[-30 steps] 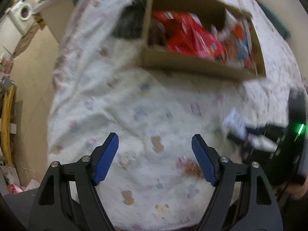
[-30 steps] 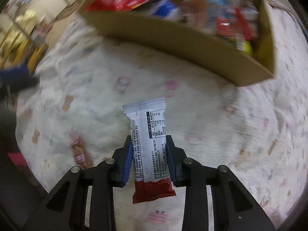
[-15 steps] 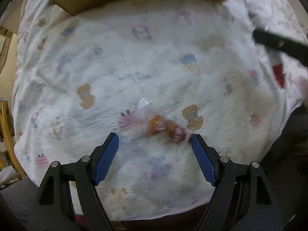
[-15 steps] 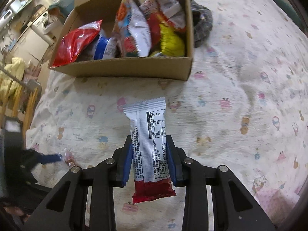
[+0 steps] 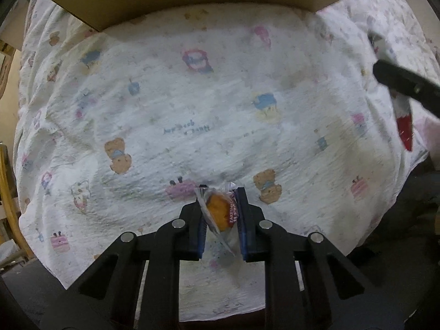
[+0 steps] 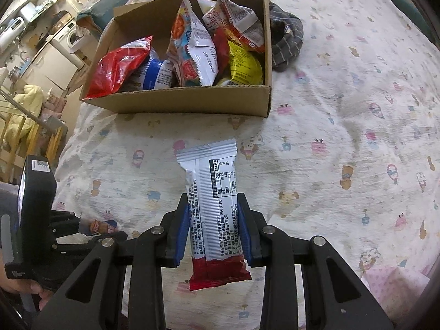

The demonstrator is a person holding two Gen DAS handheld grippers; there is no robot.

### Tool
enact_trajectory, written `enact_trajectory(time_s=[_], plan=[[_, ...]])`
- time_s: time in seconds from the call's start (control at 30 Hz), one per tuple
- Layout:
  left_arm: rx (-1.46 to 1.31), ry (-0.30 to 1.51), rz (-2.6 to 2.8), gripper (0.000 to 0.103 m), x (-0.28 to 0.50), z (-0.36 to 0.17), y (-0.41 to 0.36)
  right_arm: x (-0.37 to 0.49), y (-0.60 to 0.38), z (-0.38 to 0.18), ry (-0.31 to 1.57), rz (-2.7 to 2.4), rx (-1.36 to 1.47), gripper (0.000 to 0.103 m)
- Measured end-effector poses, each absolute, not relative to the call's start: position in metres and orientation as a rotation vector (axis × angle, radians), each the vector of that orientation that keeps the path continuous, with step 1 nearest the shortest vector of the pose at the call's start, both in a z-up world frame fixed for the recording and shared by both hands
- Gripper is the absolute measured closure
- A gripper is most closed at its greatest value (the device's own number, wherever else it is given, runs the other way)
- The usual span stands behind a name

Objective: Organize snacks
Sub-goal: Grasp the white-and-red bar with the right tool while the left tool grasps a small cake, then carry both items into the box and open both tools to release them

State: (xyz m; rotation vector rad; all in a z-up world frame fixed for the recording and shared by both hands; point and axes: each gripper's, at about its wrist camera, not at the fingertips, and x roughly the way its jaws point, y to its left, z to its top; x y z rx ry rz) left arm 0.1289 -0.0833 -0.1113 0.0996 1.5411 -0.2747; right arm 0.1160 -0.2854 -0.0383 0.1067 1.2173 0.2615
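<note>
A small clear-wrapped orange snack [image 5: 217,214] lies on the cartoon-print bedsheet [image 5: 192,115], and my left gripper [image 5: 221,192] points straight down with its blue pads pressing on it as the jaws are closing. My right gripper [image 6: 212,198] is shut on a white and red snack bar [image 6: 210,181], held above the sheet in front of the cardboard box [image 6: 178,100]. The box holds several snack bags. In the right wrist view the left gripper [image 6: 93,228] sits at the lower left on the small snack [image 6: 103,225]. The right gripper's finger [image 5: 398,85] shows at the right edge of the left wrist view.
A dark striped cloth [image 6: 286,41] lies against the box's right side. A pink item [image 6: 393,283] sits at the sheet's near right corner. The bed drops off on the left, where wooden rails [image 6: 16,143] and a washing machine [image 6: 73,34] stand.
My left gripper came down over the small snack and its jaws went from wide to pinched on it. My right gripper, still holding the bar, swung to face the box.
</note>
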Motion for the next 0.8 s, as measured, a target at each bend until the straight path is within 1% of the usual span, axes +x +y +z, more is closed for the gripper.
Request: enact_trajectory(time_s=[0.13,0.27,0.43,0.5,0.6,0.73,0.8], plan=[[0.07,1.458,-0.292,0.088,0.132,-0.087,-0.073,0.116,-0.285,-0.037,1.212,0.26,0.11,0.07],[0.074,1.333,-0.315,0.088,0.128,-0.057,-0.065,0.118,-0.285,-0.039,1.218,0.254,0.118,0.07],[0.064,1.345,-0.27,0.088,0.127,-0.058,-0.052,0.12,-0.277,-0.037,1.214,0.272,0.115,0.07],[0.027,1.324,-0.254,0.088,0.127,-0.045,-0.044,0.12,-0.276,-0.026,1.203,0.291,0.146,0.07],[0.039,1.249,-0.244,0.088,0.129,-0.011,-0.032,0.125,-0.276,0.003,1.135,0.328,0.172,0.07],[0.061,1.162,-0.223,0.088,0.152,0.034,-0.017,0.145,-0.273,0.032,1.07,0.351,0.213,0.069],[0.067,1.125,-0.207,0.088,0.171,0.045,-0.013,0.156,-0.269,0.039,1.054,0.353,0.222,0.07]])
